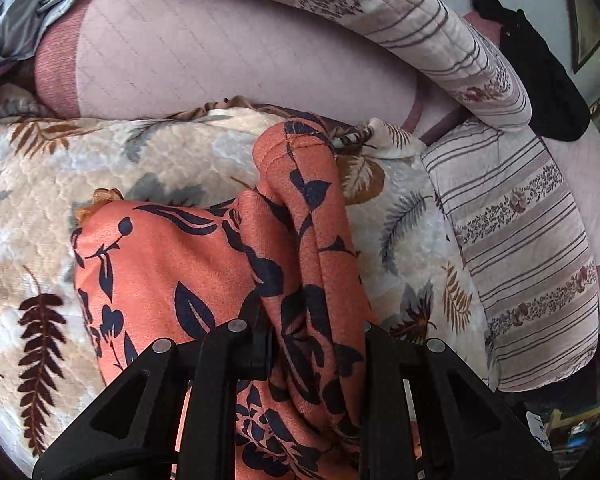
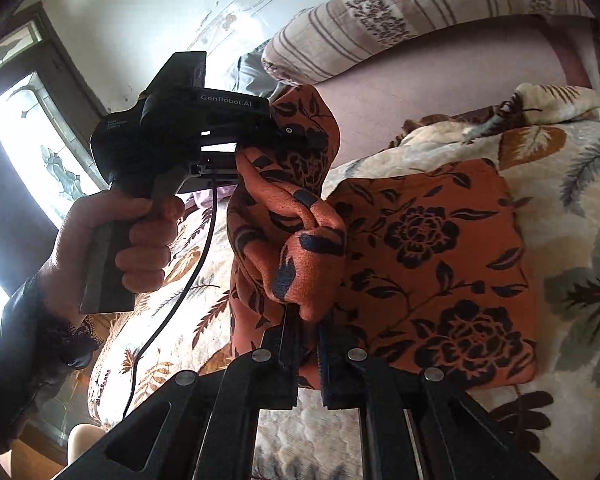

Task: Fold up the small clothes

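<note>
An orange garment with a dark floral print [image 1: 172,272] lies partly folded on a cream leaf-patterned blanket [image 1: 48,184]. My left gripper [image 1: 312,344] is shut on a raised fold of it. In the right wrist view the garment's flat part [image 2: 432,264] rests on the blanket. My right gripper [image 2: 306,332] is shut on a bunched edge lifted above it. The left gripper [image 2: 296,136], held by a hand, grips the same raised cloth further up.
A striped floral quilt roll [image 1: 532,240] lies at the right and another [image 1: 380,12] at the back. A pink mattress [image 1: 204,64] lies behind the blanket. Black cloth [image 1: 540,68] sits at the far right. A window [image 2: 32,148] is at the left.
</note>
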Available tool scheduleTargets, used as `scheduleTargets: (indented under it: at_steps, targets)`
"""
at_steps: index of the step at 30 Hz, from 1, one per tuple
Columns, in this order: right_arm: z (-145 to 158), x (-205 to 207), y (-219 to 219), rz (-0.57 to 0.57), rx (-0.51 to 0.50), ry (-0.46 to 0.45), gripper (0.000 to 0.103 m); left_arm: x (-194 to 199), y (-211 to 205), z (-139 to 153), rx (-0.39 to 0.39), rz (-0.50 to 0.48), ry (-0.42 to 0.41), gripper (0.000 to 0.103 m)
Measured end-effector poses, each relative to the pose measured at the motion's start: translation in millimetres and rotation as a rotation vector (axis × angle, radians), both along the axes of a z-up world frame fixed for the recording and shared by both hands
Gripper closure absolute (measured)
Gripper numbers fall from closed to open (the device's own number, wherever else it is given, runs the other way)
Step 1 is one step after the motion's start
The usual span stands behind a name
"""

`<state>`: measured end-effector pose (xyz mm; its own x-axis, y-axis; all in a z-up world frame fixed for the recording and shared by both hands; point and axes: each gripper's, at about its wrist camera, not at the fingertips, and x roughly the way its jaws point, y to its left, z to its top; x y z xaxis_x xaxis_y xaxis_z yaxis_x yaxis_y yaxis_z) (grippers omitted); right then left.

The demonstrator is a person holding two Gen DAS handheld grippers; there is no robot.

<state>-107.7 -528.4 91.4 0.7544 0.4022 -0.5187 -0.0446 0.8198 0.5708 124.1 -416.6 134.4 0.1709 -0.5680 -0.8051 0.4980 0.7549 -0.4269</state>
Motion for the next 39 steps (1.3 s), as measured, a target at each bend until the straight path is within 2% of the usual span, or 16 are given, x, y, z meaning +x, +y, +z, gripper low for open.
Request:
scheduleTargets:
  at_steps: [6, 11, 14, 16, 19, 20, 21, 23, 25, 29, 34, 37, 39]
  targets:
    - [-21.0, -21.5, -44.1, -0.088, 0.03, 0.039, 0.097, -12.2, -60.3, -25.6, 0.061, -0.062, -0.001, 0.086]
    - [-41.3, -30.6, -64.3, -0.141, 0.059, 0.091, 0.097, -17.3, -102.5, -52.2, 0.167, -0.097, -0.029, 0.086]
    - [-50.3, -32.1, -68.8, -0.162, 0.061, 0.136, 0.097, -15.3, -116.0, -74.1, 0.229, -0.105, -0.013, 0.08]
    - [-56.4, -29.4, -69.0, -0.168, 0.057, 0.175, 0.097, -14.7, -115.0, -72.2, 0.196, -0.11, 0.0, 0.072]
    - [-61.7, -29.4, -68.0, -0.178, 0.042, 0.221, 0.093, -11.2, -98.2, -57.9, 0.114, -0.125, 0.031, 0.07]
    - [-60.7, -30.3, -67.8, -0.182, 0.029, 0.234, 0.08, -10.8, -89.3, -50.1, 0.089, -0.131, 0.032, 0.07]
    - [-57.1, -32.3, -67.7, -0.199, -0.009, 0.244, 0.061, -12.0, -81.0, -43.2, 0.07, -0.138, 0.027, 0.07]
    - [-45.1, -39.2, -66.9, -0.225, -0.082, 0.231, 0.056, -16.3, -63.7, -30.9, 0.029, -0.149, 0.018, 0.066]
    - [-27.4, -46.6, -66.8, -0.238, -0.147, 0.185, 0.056, -14.9, -51.1, -26.8, -0.002, -0.156, 0.056, 0.054]
    - [2.6, -51.3, -63.1, -0.218, -0.19, 0.084, 0.056, -13.2, -36.5, -21.1, -0.069, -0.14, 0.092, 0.053]
    - [27.0, -38.9, -44.0, -0.092, -0.205, -0.004, 0.056, -19.1, -57.5, -18.5, -0.008, -0.16, 0.077, 0.053]
    - [18.7, -12.1, -38.5, -0.038, -0.252, 0.056, 0.056, -31.9, -48.5, -17.5, 0.028, -0.189, 0.037, 0.053]
    - [4.9, 1.5, -39.0, -0.008, -0.263, 0.112, 0.062, -42.5, -28.8, -20.4, 0.085, -0.18, -0.018, 0.053]
